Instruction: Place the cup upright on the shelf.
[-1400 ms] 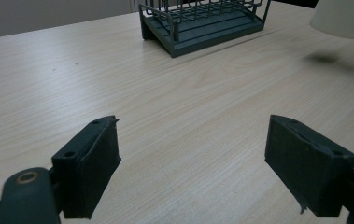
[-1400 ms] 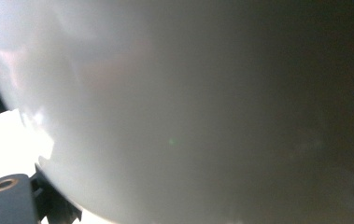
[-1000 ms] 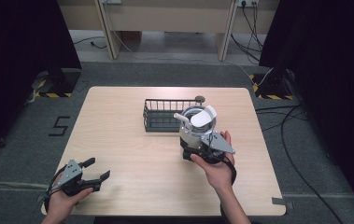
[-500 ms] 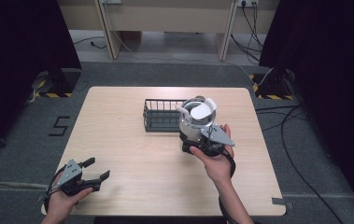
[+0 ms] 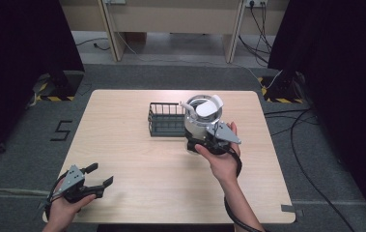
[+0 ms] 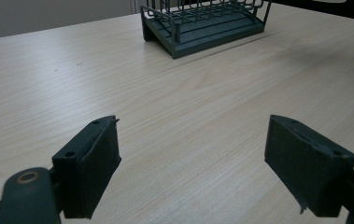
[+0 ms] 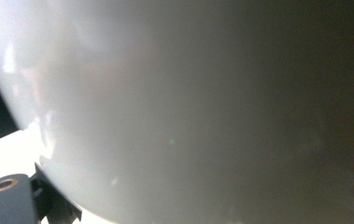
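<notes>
White kettle [image 5: 202, 117] clamped in right gripper [image 5: 208, 141] beside the rack [image 5: 163, 121]; left gripper [image 5: 98, 178] gapes near table [image 5: 122, 145] edge.

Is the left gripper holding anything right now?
No. The left gripper stands wide open over bare table, with nothing between its jaws.

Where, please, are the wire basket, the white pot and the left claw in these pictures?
basket [image 5: 163, 126]: high view, its dark floor.
pot [image 5: 198, 126]: high view, its white side wall.
left claw [image 5: 96, 175]: high view, midway between its open tips.
</notes>
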A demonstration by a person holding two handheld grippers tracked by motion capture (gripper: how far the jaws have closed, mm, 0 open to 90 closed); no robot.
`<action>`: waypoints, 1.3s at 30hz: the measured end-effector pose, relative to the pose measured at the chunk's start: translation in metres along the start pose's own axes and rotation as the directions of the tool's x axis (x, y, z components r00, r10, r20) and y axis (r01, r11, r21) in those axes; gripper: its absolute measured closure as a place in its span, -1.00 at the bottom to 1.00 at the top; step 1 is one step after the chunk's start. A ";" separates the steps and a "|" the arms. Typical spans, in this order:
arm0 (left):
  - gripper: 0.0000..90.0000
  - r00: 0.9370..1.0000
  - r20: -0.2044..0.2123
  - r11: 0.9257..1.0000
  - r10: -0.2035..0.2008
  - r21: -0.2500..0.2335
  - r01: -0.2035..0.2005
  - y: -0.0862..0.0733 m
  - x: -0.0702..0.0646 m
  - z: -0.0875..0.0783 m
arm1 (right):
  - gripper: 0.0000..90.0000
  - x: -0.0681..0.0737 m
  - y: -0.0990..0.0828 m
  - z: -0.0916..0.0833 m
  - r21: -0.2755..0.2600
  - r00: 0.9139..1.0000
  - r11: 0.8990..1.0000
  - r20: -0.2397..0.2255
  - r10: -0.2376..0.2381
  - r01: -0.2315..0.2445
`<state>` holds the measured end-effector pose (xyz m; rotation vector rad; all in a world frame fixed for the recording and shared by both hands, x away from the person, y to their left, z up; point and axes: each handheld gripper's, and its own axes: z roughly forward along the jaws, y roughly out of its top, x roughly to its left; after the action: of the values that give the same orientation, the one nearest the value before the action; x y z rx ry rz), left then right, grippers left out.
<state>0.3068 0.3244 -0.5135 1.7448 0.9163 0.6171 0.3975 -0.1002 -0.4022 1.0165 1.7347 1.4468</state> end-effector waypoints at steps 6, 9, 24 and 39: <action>-0.62 1.000 0.000 1.000 0.000 0.001 0.000 0.000 0.000 0.000 | -0.77 -0.002 0.005 0.004 -0.004 1.000 1.000 0.006 0.000 0.000; -0.62 1.000 0.000 1.000 0.000 0.000 0.000 0.000 0.000 0.000 | -0.77 -0.003 0.008 0.006 -0.010 1.000 1.000 0.009 0.001 -0.001; -0.62 1.000 -0.002 1.000 -0.002 -0.002 0.002 0.000 0.001 0.000 | -0.77 -0.005 0.023 0.020 -0.019 1.000 1.000 0.016 0.000 0.000; -0.62 1.000 -0.001 1.000 -0.004 -0.006 0.004 0.000 0.001 -0.001 | -0.77 -0.007 0.036 0.033 -0.021 1.000 1.000 0.020 -0.007 0.007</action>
<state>0.3071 0.3256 -0.5131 1.7371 0.9180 0.6173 0.4353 -0.0872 -0.3727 1.0095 1.7043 1.4425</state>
